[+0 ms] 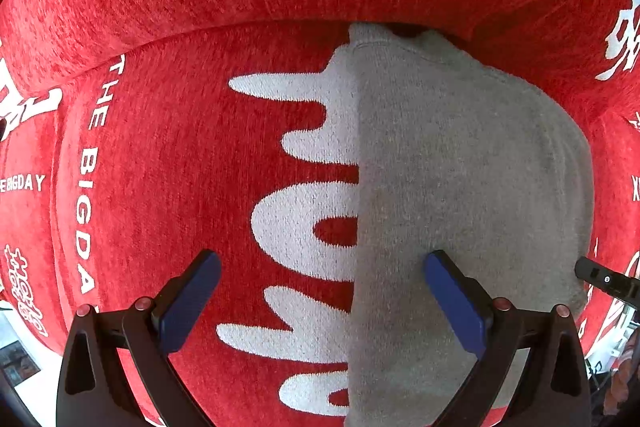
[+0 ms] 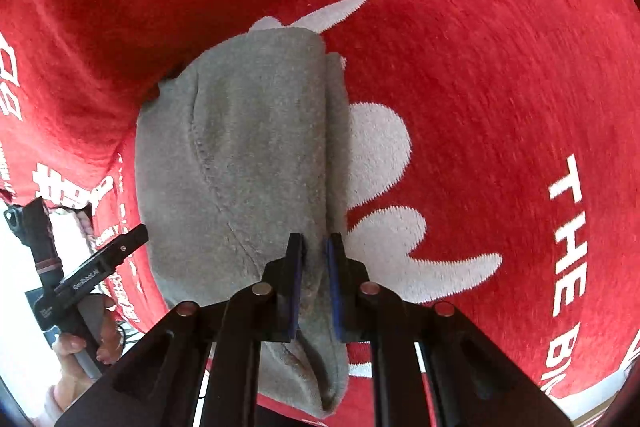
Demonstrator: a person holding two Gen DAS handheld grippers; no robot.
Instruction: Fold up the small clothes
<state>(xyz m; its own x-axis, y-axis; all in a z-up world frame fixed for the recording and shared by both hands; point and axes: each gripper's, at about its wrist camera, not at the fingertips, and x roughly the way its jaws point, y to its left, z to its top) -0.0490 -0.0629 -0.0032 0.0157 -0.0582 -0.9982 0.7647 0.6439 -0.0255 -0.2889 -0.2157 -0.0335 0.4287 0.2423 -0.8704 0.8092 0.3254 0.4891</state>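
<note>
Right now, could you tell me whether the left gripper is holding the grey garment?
No, the left gripper is open, its fingers spread wide above the grey garment.

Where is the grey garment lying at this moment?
The grey garment lies on the red blanket, right of centre in the left wrist view; the right gripper pinches its near edge.

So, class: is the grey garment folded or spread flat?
Folded: the grey garment lies doubled, one layer's edge over another; right gripper pinches its edge.
</note>
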